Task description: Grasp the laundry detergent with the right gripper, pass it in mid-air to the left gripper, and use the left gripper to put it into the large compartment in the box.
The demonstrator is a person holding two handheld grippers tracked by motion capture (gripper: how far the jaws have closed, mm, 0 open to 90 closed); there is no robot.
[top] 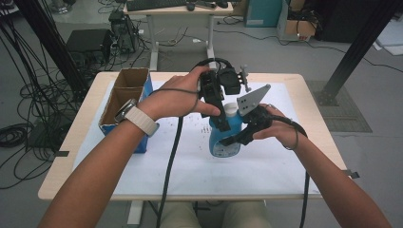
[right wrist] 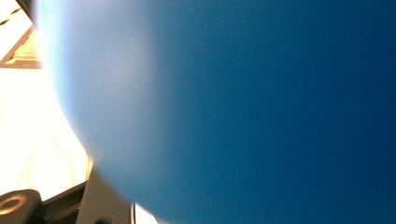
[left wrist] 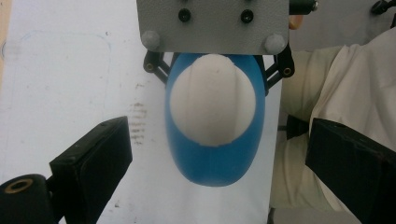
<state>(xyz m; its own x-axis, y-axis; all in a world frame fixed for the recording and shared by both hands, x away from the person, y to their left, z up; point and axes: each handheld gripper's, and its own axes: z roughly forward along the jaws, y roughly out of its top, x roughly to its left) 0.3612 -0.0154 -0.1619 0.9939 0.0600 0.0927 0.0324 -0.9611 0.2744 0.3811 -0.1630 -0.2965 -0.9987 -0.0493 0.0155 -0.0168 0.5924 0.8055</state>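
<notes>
A blue bottle [top: 223,142] with a white cap [top: 230,110] stands upright near the middle of the white sheet [top: 180,161]. My right gripper [top: 235,137] comes in from the right and is shut on the bottle's body, its grey plate [top: 252,99] tilted up beside the cap. My left gripper [top: 222,118] hangs over the bottle, pointing down. In the left gripper view the white cap [left wrist: 212,100] and blue bottle [left wrist: 215,163] lie between the wide-apart jaws of my open left gripper [left wrist: 217,156], with no contact. The blue bottle [right wrist: 243,107] is blurred and very close in the right gripper view.
An open cardboard box [top: 124,95] with blue sides stands at the table's left. Dark specks [top: 205,128] mark the sheet left of the bottle. Black cables trail from both grippers toward the front edge. A desk, cables and black frame posts stand beyond the table.
</notes>
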